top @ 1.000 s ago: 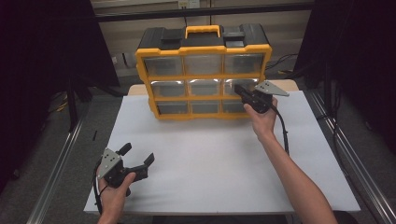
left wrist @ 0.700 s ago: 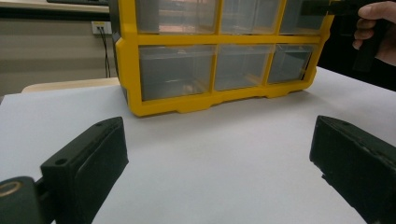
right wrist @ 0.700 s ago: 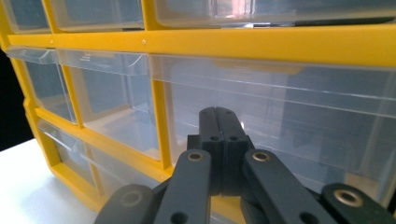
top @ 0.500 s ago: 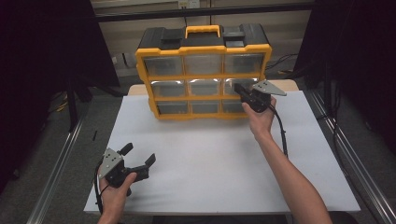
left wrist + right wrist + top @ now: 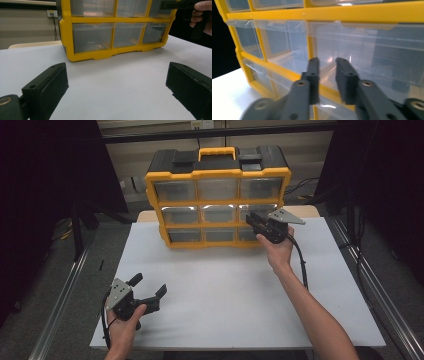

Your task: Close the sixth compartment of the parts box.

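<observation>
My right gripper (image 5: 256, 221) stands at the front of the yellow organizer (image 5: 218, 200), which sits upright at the far edge of the white tabletop (image 5: 240, 290), its clear drawers facing me so they can be reached head-on. The jaws have just been opening and now stand a narrow gap apart, with nothing between them; in the right gripper view they point at the middle-row right drawer (image 5: 367, 57), right up at its clear front, though I cannot tell whether they touch it. I judge the slim gap is meant for pinching a drawer's lip. My left gripper (image 5: 148, 291) rests low at the near left of the tabletop, well apart from the organizer, jaws wide and holding nothing, likely kept out of the way until needed. The handle (image 5: 217, 153) sits on top between black latches. No brand, label or writing can be read anywhere.
</observation>
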{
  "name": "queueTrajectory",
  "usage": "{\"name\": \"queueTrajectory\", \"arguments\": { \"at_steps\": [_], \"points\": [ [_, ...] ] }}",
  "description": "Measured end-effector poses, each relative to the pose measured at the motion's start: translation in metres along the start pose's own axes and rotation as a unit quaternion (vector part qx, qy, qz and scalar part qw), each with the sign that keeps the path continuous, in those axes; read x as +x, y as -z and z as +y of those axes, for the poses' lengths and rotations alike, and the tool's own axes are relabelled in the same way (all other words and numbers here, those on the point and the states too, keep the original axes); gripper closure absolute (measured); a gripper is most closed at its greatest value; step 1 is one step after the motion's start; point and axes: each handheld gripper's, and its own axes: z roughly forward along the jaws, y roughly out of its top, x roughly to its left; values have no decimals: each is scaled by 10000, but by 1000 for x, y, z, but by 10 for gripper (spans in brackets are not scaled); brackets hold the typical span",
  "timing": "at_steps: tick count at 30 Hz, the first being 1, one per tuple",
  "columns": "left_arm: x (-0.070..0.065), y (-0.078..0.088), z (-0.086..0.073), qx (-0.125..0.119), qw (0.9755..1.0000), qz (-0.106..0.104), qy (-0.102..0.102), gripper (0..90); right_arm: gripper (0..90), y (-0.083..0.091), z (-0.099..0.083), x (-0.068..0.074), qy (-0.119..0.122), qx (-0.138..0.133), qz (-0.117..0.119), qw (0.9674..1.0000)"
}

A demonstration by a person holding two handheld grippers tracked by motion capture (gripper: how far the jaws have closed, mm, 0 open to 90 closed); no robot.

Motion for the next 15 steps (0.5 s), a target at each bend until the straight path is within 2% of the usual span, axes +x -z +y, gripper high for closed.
{"name": "queueTrajectory", "arguments": {
  "at_steps": [1, 3, 6, 11, 12, 13, 15],
  "points": [
    [1, 0, 0, 22, 10000, 15, -52, 42, 699, 1, -1, 1, -8, 0, 40, 10000],
    [0, 0, 0, -48, 10000, 16, 52, 42, 630, 4, -2, 2, -1, -15, 64, 10000],
    [1, 0, 0, -28, 10000, 12, 24, 42, 535, 8, -3, 2, 8, -18, 154, 9999],
    [0, 0, 0, -22, 10000, 48, 15, 42, 326, 14, -4, 4, 54, 92, 130, 9999],
    [1, 0, 0, -2, 10000, -13, -17, 42, 312, 15, -4, 4, 36, 106, 124, 9999],
    [0, -2, 0, -38, 10000, -25, 51, 42, 292, 16, -5, 4, 48, 123, 162, 9998],
    [0, -3, 0, -22, 10000, 30, 38, 42, 215, 18, -7, 4, 13, 163, 143, 9998]
  ]
}}
